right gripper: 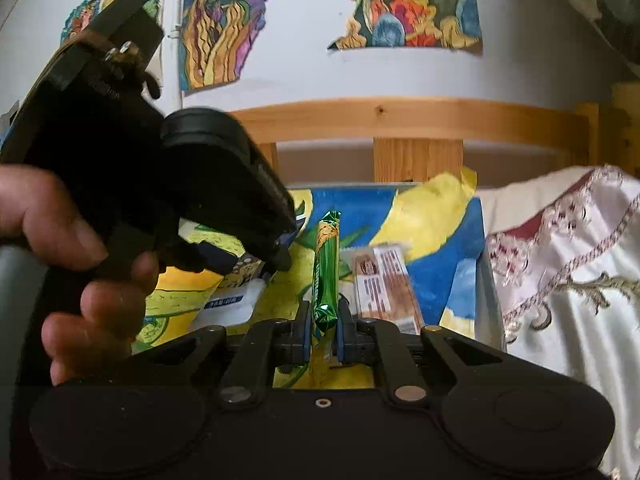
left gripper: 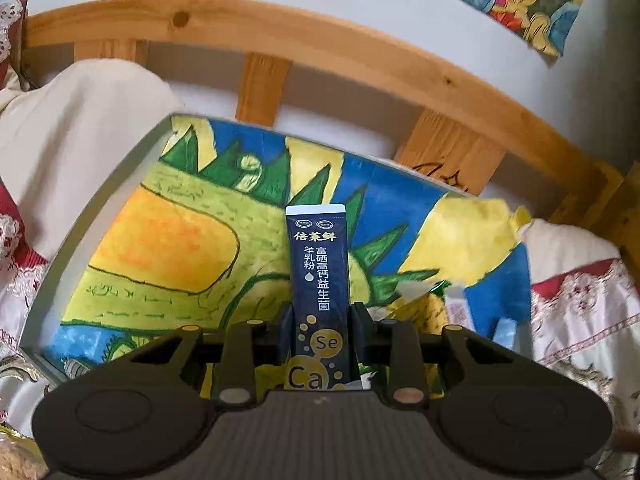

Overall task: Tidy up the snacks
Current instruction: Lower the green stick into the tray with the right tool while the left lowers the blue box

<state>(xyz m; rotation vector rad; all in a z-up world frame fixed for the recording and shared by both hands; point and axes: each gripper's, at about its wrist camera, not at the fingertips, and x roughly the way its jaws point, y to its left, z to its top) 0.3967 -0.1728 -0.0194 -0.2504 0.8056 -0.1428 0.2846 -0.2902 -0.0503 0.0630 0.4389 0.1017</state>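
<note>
My left gripper [left gripper: 320, 316] is shut on a dark blue stick packet [left gripper: 318, 276] with Chinese text and gold "Se" and "Ca" circles, held upright over a grey tray [left gripper: 132, 168] lined with a painted sheet. My right gripper [right gripper: 324, 324] is shut on a green foil snack bar [right gripper: 326, 268], held on edge above the same tray [right gripper: 490, 280]. The left gripper [right gripper: 276, 260] shows in the right wrist view at left, with the blue packet [right gripper: 240, 270] in its jaws. A pink-brown wrapped snack [right gripper: 386, 288] lies in the tray to the right of the green bar.
A wooden bed rail [left gripper: 360, 60] runs behind the tray, with a white wall and torn paintings [right gripper: 404, 4] above. Cream and red embroidered fabric [right gripper: 568, 272] lies on both sides of the tray. The person's hand [right gripper: 76, 260] holds the left gripper.
</note>
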